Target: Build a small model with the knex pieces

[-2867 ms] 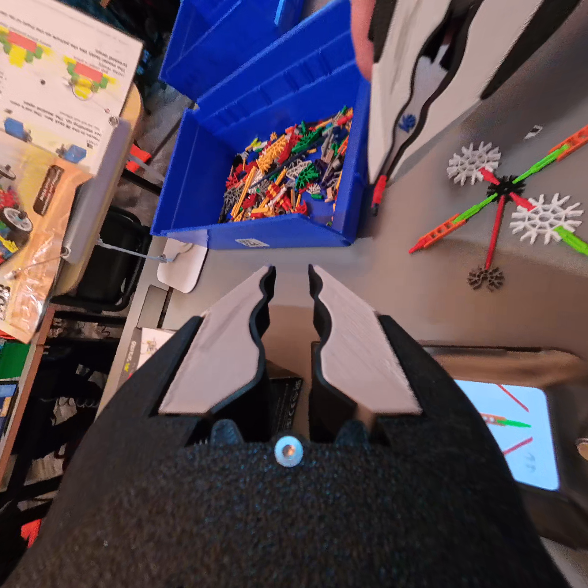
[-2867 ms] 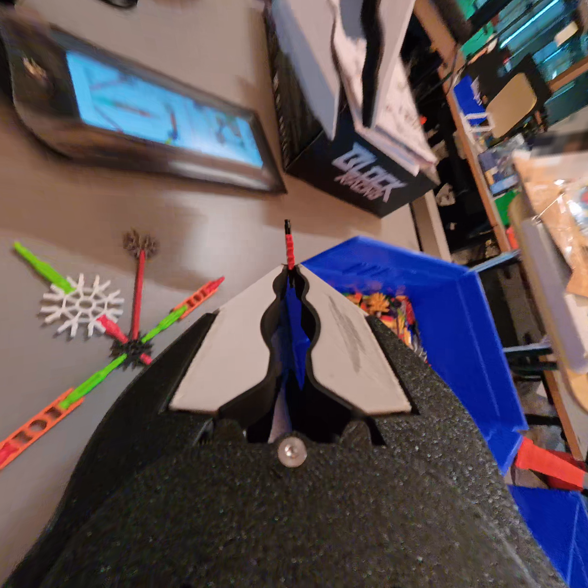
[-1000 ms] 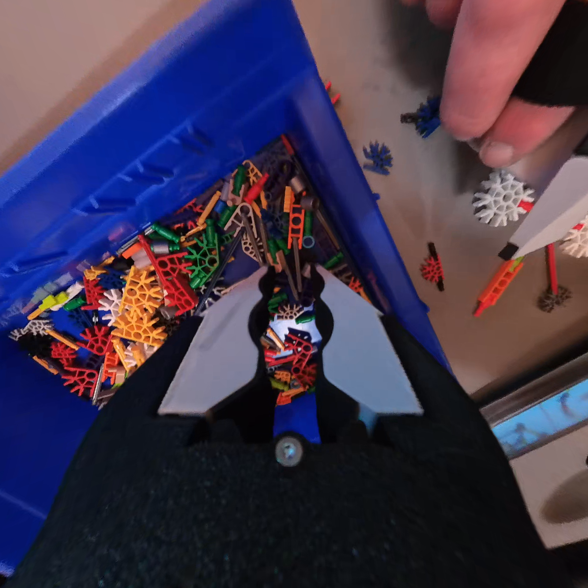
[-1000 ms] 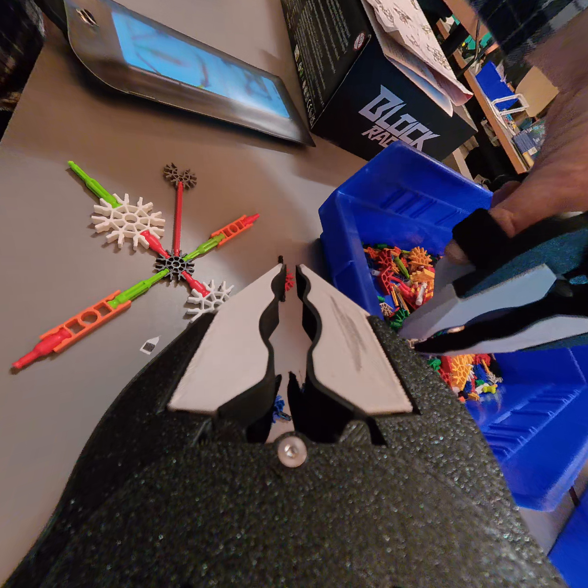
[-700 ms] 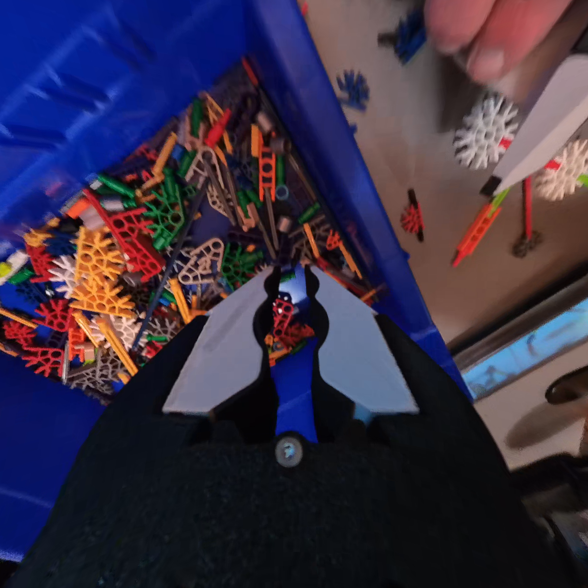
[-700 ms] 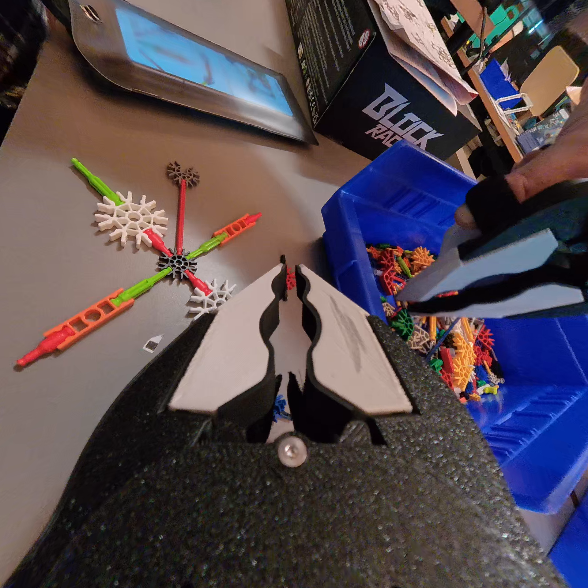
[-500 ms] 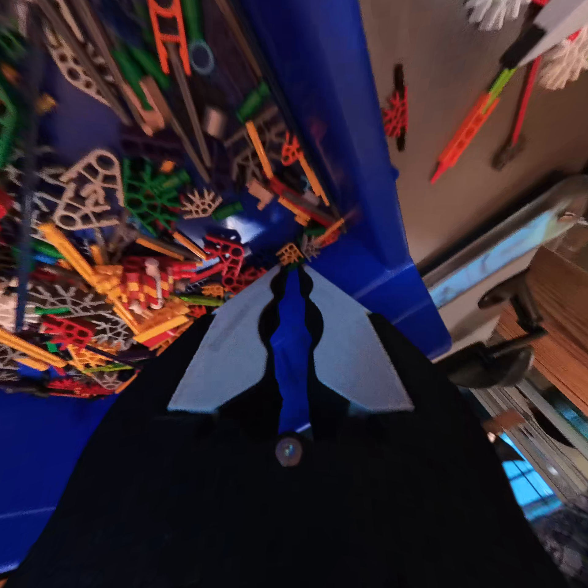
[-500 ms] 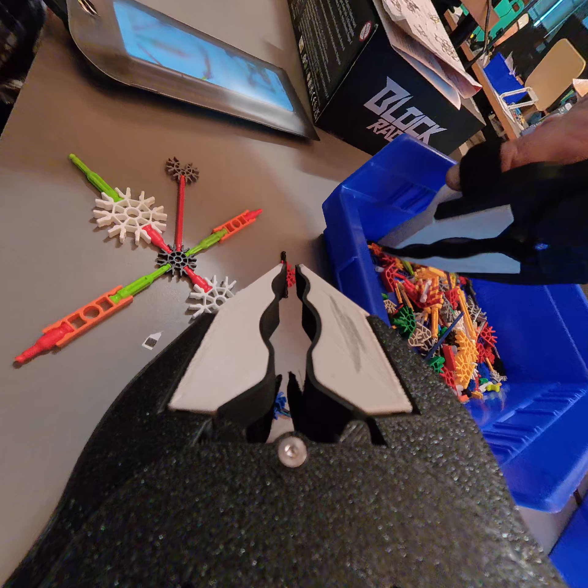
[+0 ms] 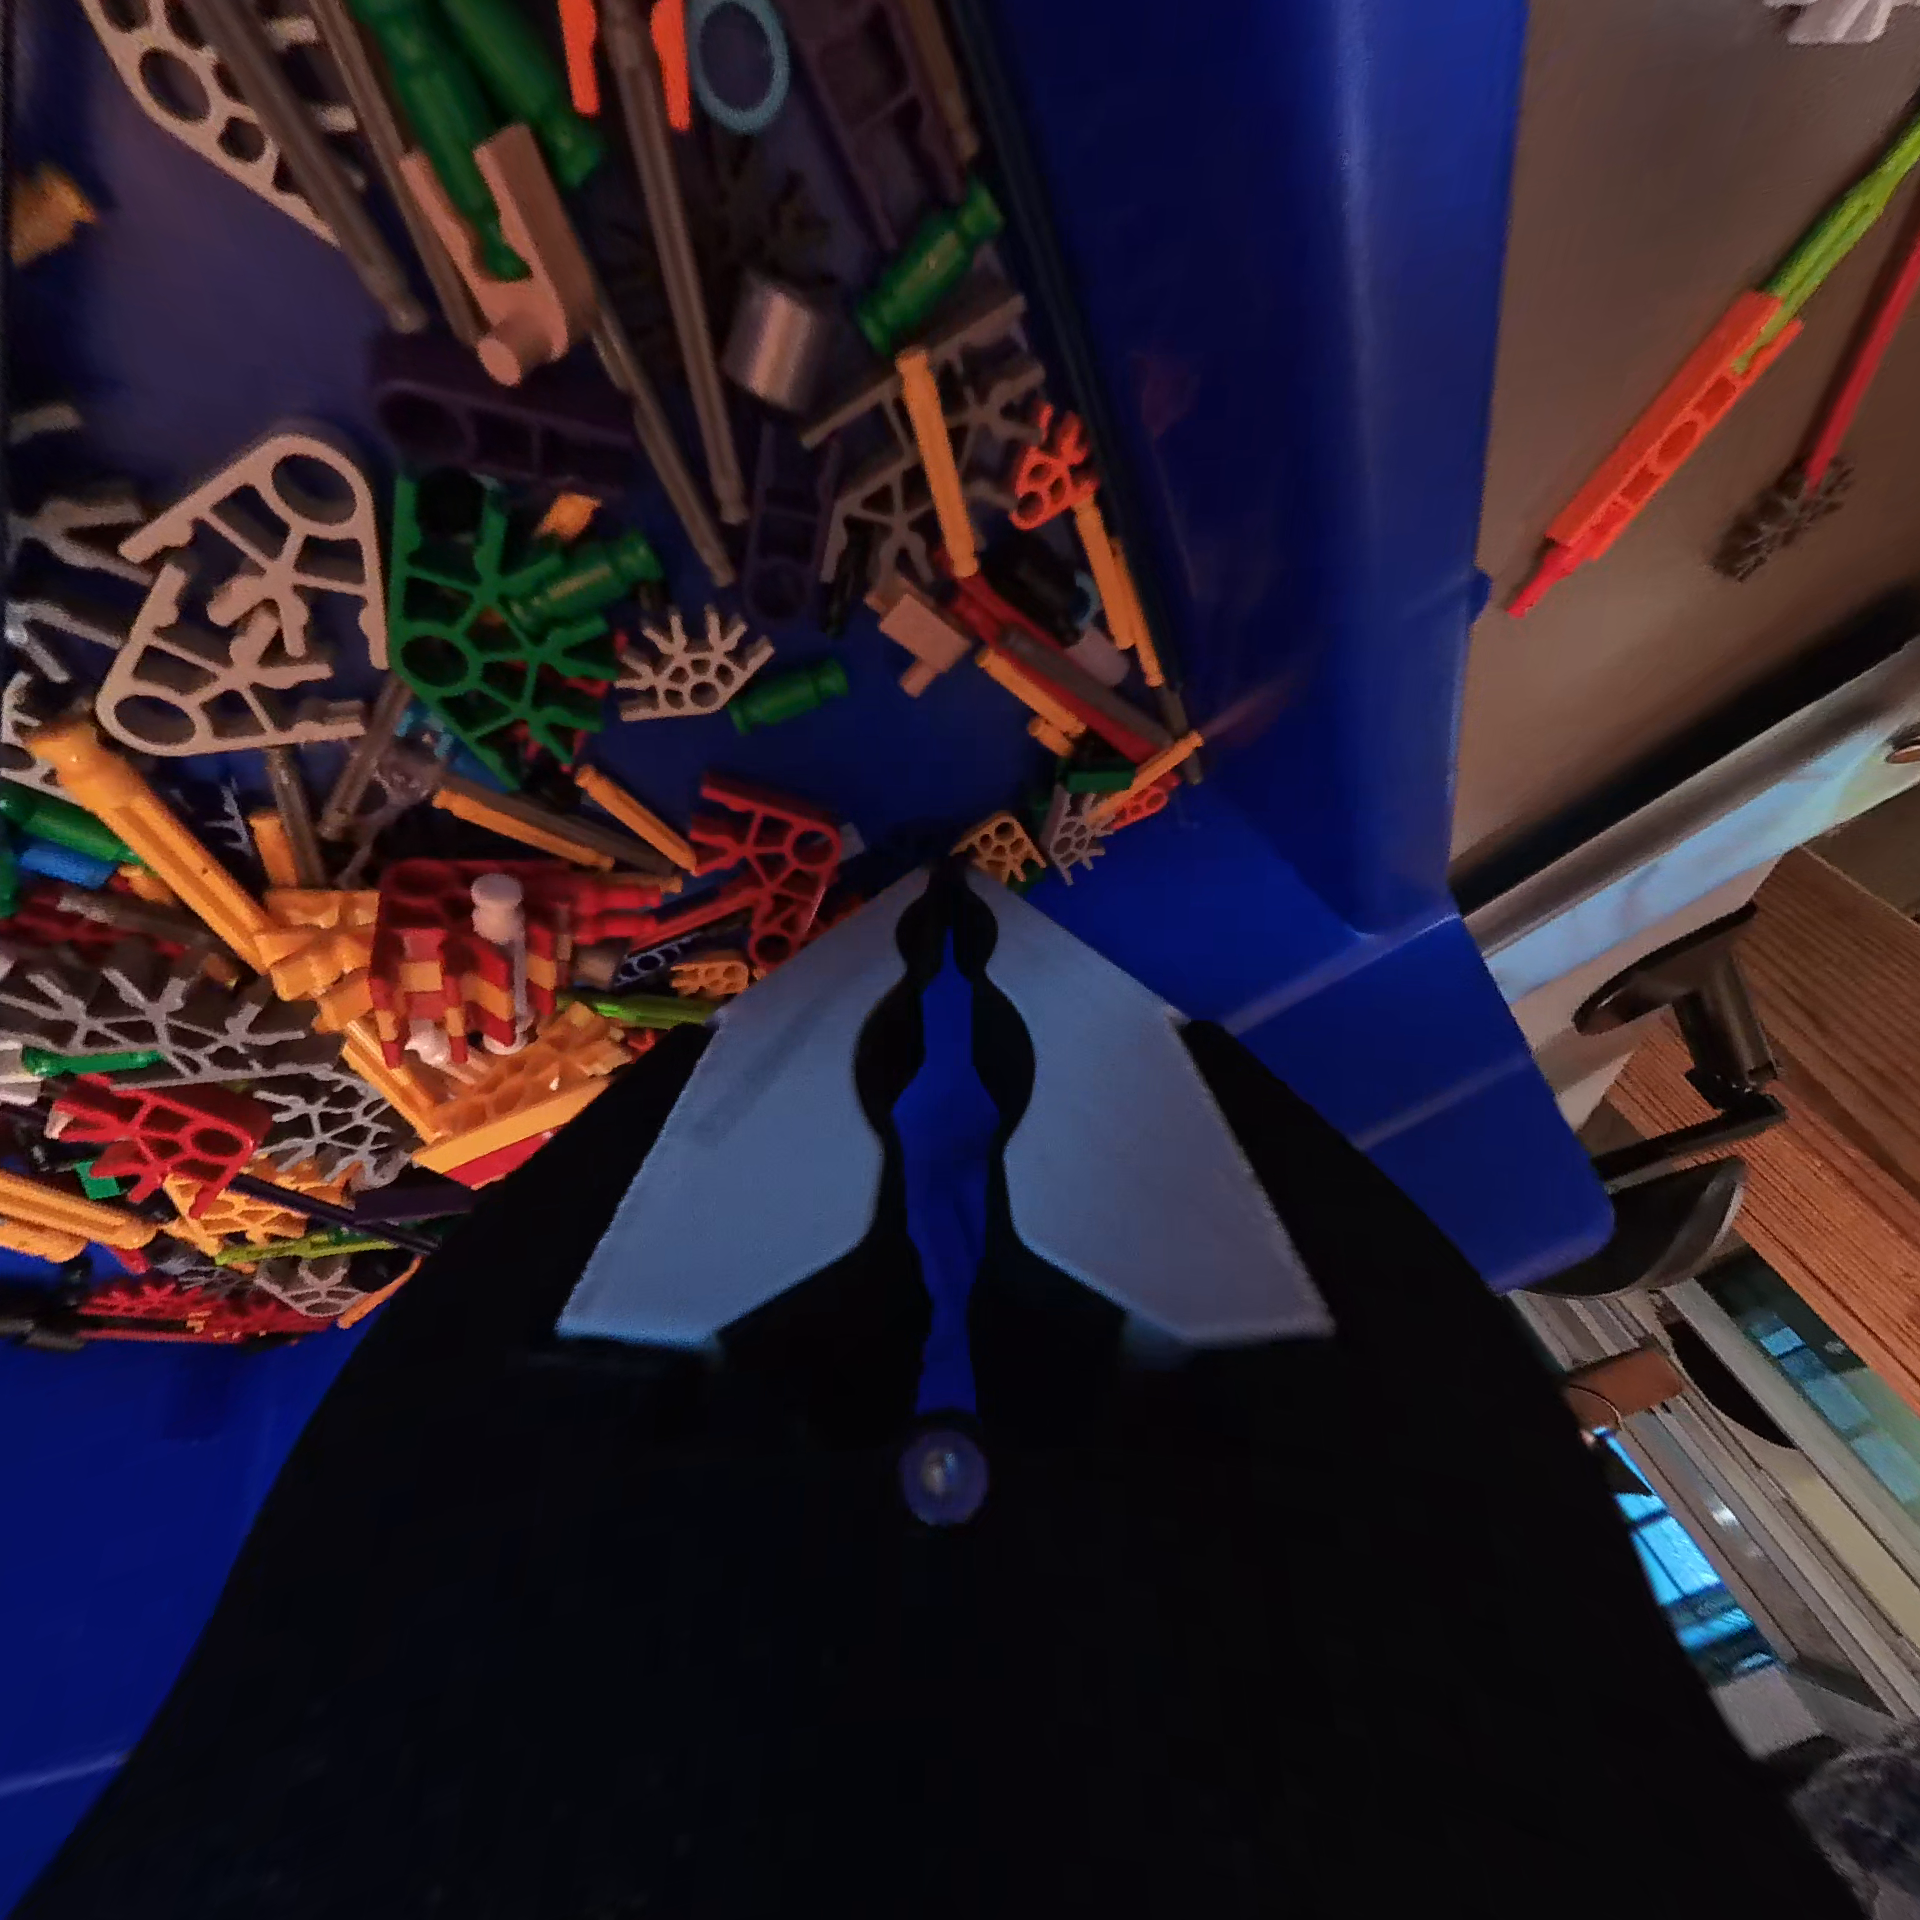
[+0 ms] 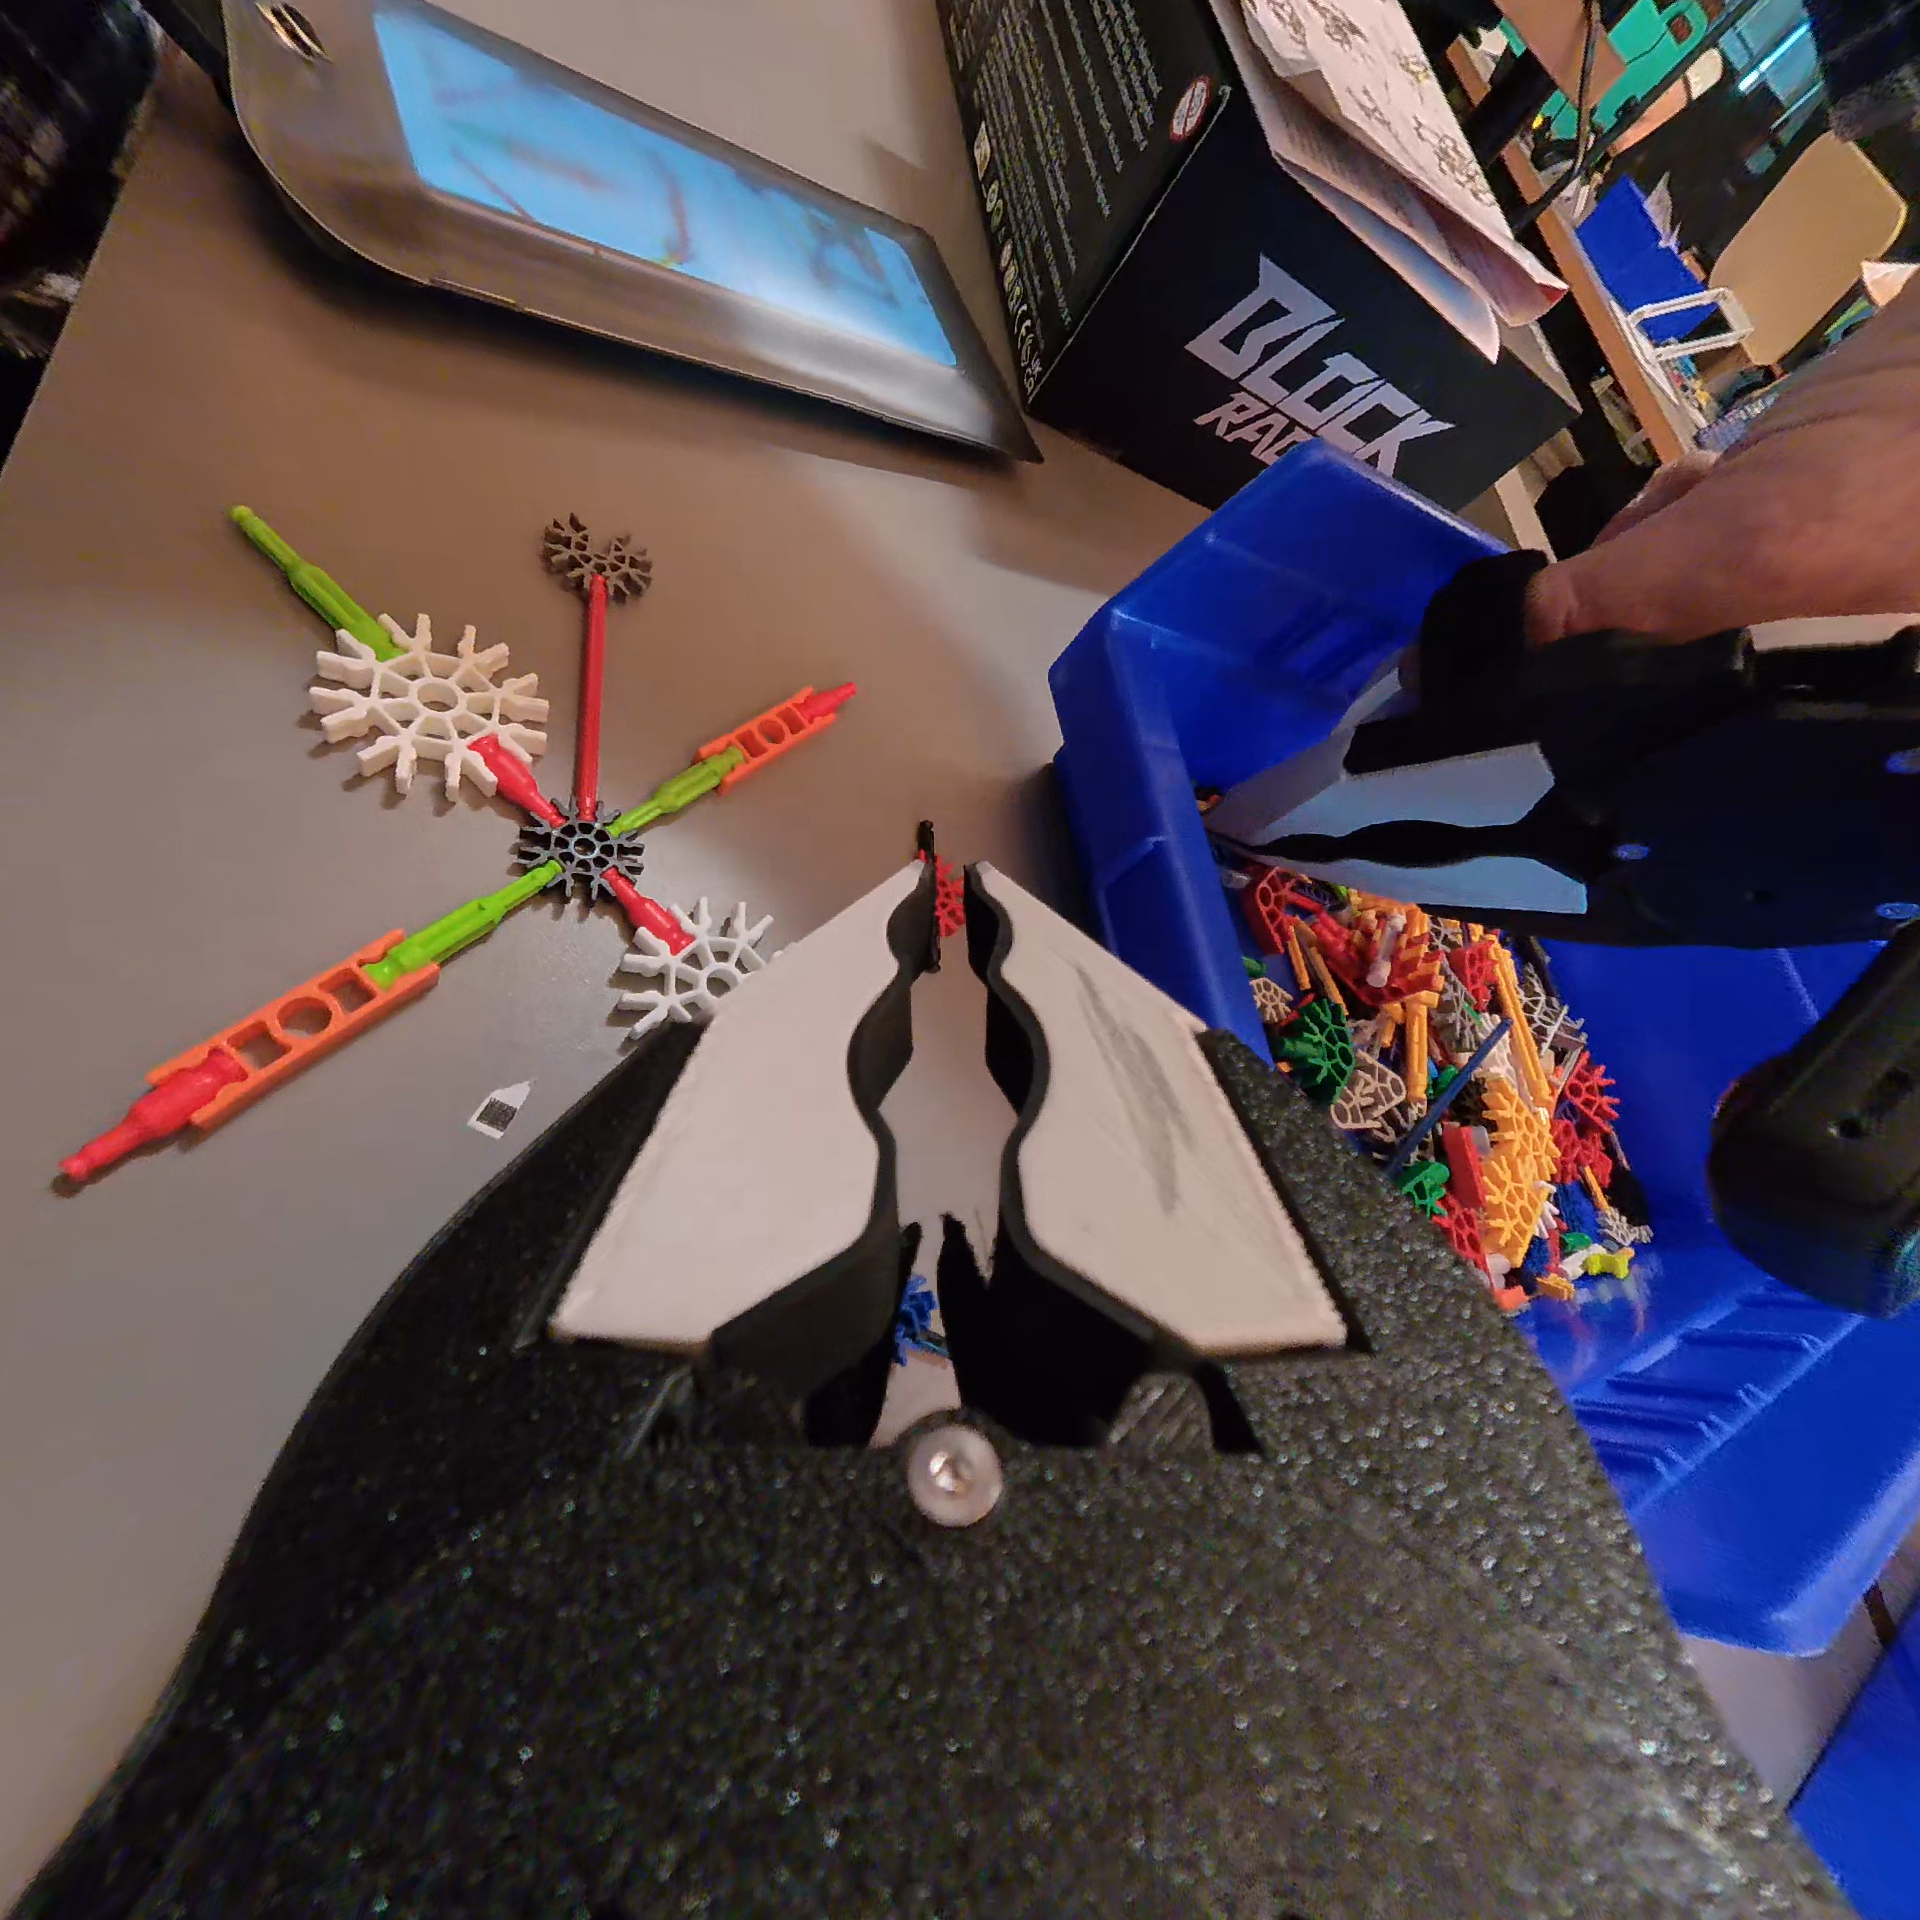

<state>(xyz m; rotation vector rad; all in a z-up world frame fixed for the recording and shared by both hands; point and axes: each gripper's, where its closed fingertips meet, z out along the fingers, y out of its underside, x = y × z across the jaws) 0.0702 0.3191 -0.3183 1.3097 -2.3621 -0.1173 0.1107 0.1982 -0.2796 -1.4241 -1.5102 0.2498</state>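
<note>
My left gripper [image 9: 945, 883] is deep in the near right corner of a blue bin [image 9: 1299, 416], its tips together among a pile of coloured building rods and connectors [image 9: 468, 623]. I cannot tell whether a piece is pinched. It also shows in the right wrist view [image 10: 1403, 831], jaws together, held by a hand [image 10: 1714, 540]. My right gripper [image 10: 945, 894] hovers over the grey table beside the bin [image 10: 1143, 675], jaws a narrow gap apart. A small red connector on a black rod [image 10: 948, 899] lies on the table just past its tips.
A flat star of rods around a black hub [image 10: 580, 844] lies to the left, with two white snowflake connectors [image 10: 426, 707] and a brown one [image 10: 597, 556]. A tablet [image 10: 644, 208] and a black box [image 10: 1247, 312] stand behind. A blue connector [image 10: 914, 1320] lies under my right gripper. One gripper's finger ends stand about 15 cm off the other's.
My left gripper went down into the bin toward its near corner and its jaws closed. My right gripper, which held the red and black rod 2.9 s ago, now stays almost still.
</note>
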